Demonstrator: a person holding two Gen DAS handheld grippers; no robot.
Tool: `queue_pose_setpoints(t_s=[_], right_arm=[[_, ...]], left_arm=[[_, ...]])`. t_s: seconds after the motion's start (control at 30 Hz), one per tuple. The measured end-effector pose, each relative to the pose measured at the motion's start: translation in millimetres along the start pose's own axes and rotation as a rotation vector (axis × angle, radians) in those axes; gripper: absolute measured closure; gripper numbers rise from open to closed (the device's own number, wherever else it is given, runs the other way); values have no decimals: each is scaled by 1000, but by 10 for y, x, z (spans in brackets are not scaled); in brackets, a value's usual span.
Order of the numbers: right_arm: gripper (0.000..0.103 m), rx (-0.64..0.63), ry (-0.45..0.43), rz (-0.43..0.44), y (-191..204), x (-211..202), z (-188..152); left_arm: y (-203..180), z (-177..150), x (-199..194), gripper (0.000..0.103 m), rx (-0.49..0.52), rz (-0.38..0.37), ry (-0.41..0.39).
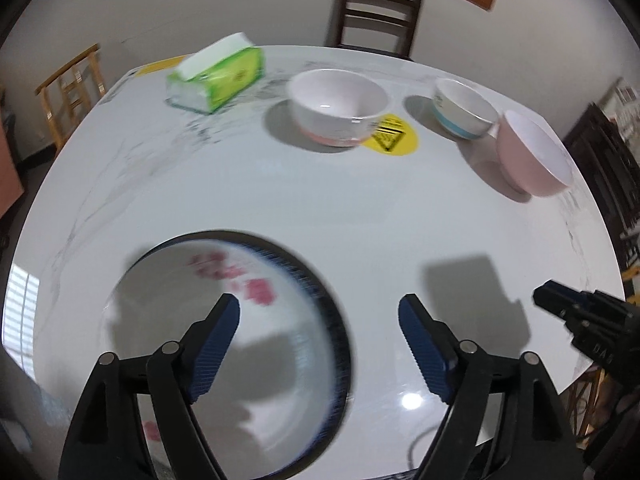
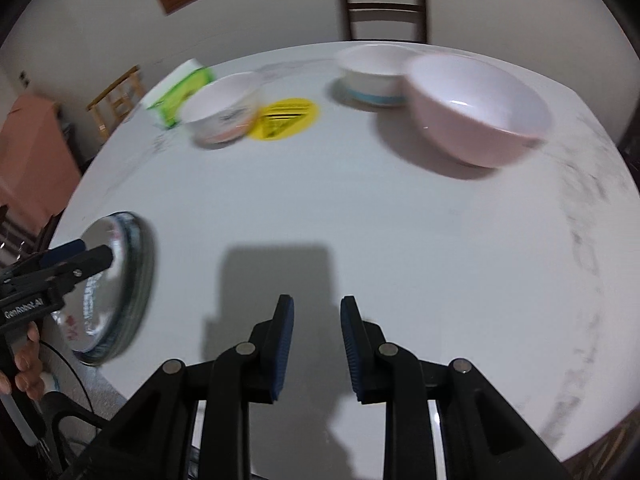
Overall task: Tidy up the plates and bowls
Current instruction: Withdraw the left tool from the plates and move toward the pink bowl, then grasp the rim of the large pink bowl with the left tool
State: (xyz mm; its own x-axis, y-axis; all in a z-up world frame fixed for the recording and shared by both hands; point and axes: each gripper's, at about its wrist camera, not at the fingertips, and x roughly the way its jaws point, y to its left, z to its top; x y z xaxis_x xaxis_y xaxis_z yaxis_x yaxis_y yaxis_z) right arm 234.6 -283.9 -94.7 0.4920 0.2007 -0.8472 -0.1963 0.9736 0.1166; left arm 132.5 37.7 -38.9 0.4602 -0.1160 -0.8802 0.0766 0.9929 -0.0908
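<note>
While both grippers' fingers spread, unloaded, white marble table (image 1: 280, 200) holds bowls; dark chair (image 1: 378, 8) behind.

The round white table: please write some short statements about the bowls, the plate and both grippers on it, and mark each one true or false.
1. Three bowls stand on the round white table. True.
2. The all-pink bowl is stacked inside another bowl. False: it stands alone.
3. The left gripper is open above the blue-rimmed flowered plate. True.
4. The right gripper holds a bowl. False: it is open and empty.
5. The green tissue pack lies on the plate. False: it lies on the table.
</note>
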Motion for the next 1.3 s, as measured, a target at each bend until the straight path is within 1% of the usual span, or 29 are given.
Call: queue_pose_setpoints(t_s=[0.1, 0.2, 0.27, 0.33, 0.4, 0.57, 0.7, 0.87, 0.97, 1.07, 1.13, 1.2, 1.3], right_arm=[[78, 56, -5, -29, -368, -74, 5], [78, 127, -19, -30, -719, -159, 18], [78, 155, -40, -44, -892, -209, 37], [79, 185, -55, -40, -1047, -252, 68], [78, 213, -72, -34, -1213, -313, 94], [78, 217, -103, -38, -1431, -353, 250], [78, 226, -135, -43, -1667, -392, 458], [78, 271, -184, -37, -1917, -385, 745], [78, 287, -198, -34, -2033, -328, 928], [78, 291, -182, -21, -2117, -212, 1107], [78, 289, -166, -29, -2147, -147, 1186], [78, 279, -152, -35, -2167, -75, 1280], [76, 259, -134, -42, -2175, 39, 1383]], left_arm=[[-219, 70, 83, 21, 34, -23, 21], [-422, 137, 184, 20, 49, -57, 47], [-535, 169, 218, 20, 51, -76, 59], [-671, 211, 244, 16, 52, -97, 66], [-789, 257, 260, 16, 60, -110, 64], [-1088, 473, 267, 16, 61, -147, 40], [-1300, 773, 285, 16, 28, -205, 21], [-1575, 1126, 360, 16, 22, -230, 2], [-1679, 1314, 475, 16, -1, -242, 19], [-1750, 1493, 626, 16, -50, -272, 53], [-1795, 1597, 727, 16, -83, -285, 71], [-1842, 1672, 842, 16, -94, -292, 87], [-1928, 1722, 978, 16, -81, -281, 109]])
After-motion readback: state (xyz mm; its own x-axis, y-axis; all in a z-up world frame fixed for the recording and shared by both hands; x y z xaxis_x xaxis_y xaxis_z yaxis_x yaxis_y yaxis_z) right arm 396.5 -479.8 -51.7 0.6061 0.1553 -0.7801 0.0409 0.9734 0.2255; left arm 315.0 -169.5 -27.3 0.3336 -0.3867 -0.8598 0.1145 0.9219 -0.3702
